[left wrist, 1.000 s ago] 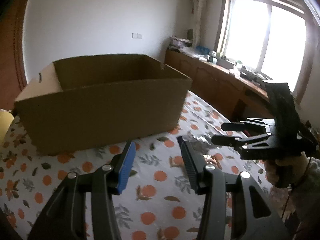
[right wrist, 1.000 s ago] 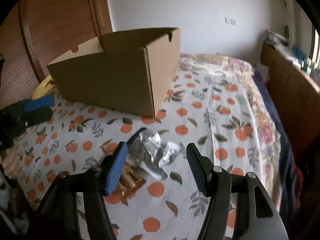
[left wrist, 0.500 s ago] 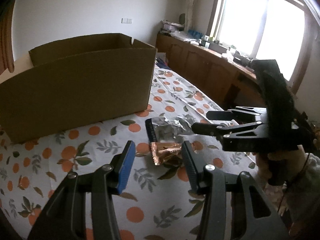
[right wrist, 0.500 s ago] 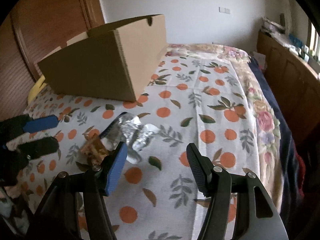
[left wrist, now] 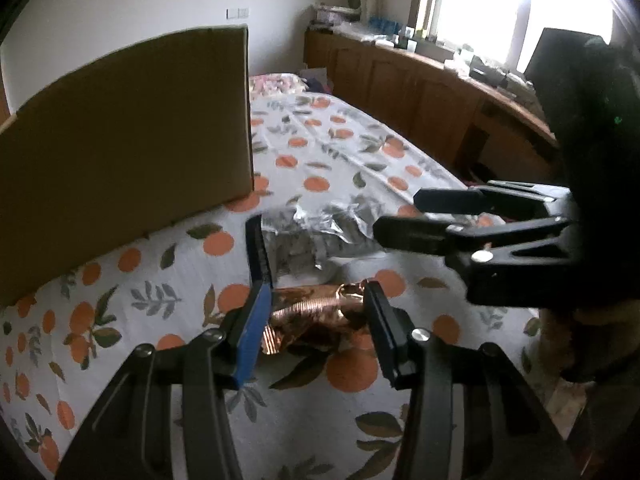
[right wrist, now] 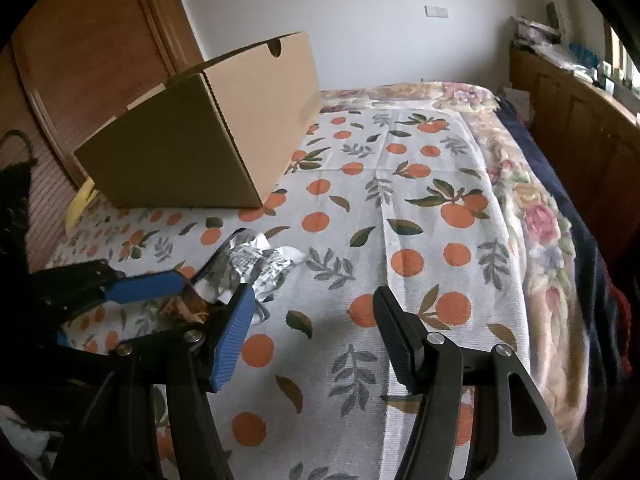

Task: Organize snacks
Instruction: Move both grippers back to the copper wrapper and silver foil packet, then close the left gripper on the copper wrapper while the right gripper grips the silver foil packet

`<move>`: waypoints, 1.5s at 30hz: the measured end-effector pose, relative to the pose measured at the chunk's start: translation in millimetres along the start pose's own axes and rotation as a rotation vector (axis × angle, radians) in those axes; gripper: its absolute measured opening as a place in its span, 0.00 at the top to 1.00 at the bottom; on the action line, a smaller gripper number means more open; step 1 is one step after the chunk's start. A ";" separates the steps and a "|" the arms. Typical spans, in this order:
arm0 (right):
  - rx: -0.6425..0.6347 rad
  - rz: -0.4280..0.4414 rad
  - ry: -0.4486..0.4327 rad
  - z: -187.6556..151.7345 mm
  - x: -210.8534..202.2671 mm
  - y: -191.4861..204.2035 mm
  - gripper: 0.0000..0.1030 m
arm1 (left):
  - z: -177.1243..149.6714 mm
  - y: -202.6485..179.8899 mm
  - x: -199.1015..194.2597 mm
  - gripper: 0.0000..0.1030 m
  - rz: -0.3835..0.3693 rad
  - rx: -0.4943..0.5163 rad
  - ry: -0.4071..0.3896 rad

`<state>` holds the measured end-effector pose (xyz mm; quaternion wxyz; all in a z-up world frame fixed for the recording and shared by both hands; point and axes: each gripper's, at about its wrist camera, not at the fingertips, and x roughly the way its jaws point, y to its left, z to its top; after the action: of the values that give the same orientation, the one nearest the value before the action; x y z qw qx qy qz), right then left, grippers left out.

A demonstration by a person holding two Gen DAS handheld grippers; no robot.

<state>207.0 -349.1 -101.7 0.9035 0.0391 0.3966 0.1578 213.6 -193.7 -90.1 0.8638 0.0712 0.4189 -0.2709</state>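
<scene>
- Jaws of the left gripper (left wrist: 316,300) stand apart, one finger on each side of a crinkled copper-coloured foil snack wrapper (left wrist: 316,316) that lies on the cloth; whether the pads touch it cannot be told.
- Jaws of the right gripper (right wrist: 314,312) are wide apart with only cloth between them, holding nothing.
- A crumpled silver foil snack packet (left wrist: 316,232) lies just beyond the copper wrapper, touching it or nearly so.
- Both snacks rest on the white tablecloth printed with oranges and leaves (right wrist: 420,216).
- A brown open-topped cardboard box (right wrist: 208,140) stands on the cloth, near the snacks, beyond and left of them.
</scene>
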 end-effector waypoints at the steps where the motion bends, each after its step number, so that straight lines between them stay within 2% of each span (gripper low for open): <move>1: 0.006 0.008 0.004 -0.5 0.8 -1.4 0.39 | 0.6 -0.2 0.0 0.52 0.003 0.000 -0.002; 11: 0.011 0.025 0.012 -0.1 2.8 -1.7 0.39 | 1.2 -11.8 9.9 0.35 0.043 0.051 0.041; 18: 0.012 0.027 0.010 -0.9 3.0 -1.6 0.39 | 0.9 -12.7 10.6 0.34 0.044 0.061 0.042; 19: 0.013 0.028 0.010 -1.0 3.1 -1.3 0.39 | 0.6 -12.6 10.6 0.37 0.040 0.060 0.041; 21: 0.011 0.027 0.011 -0.9 3.0 -1.5 0.39 | 0.0 -9.9 7.2 0.51 0.028 0.042 0.027; 28: -0.018 0.036 0.021 0.1 5.7 4.4 0.39 | -6.5 -1.8 -4.0 0.71 -0.036 0.011 0.008; 35: -0.116 0.016 0.040 7.6 10.2 22.7 0.39 | -19.4 11.4 -20.0 0.74 -0.055 -0.009 0.001; 37: -0.150 0.008 0.054 15.1 13.6 28.1 0.32 | -20.8 17.2 -24.2 0.76 -0.056 -0.019 -0.004; 41: -0.235 0.000 0.081 26.0 20.9 36.9 0.30 | -22.0 30.5 -34.9 0.77 -0.064 -0.050 -0.023; 45: -0.273 0.073 0.144 36.5 36.5 43.4 0.30 | -23.7 37.9 -39.7 0.79 -0.073 -0.058 -0.033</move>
<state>245.8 -294.5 -93.9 0.8634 -0.0810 0.4335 0.2451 197.4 -137.3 -79.0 0.8617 0.0261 0.4147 -0.2913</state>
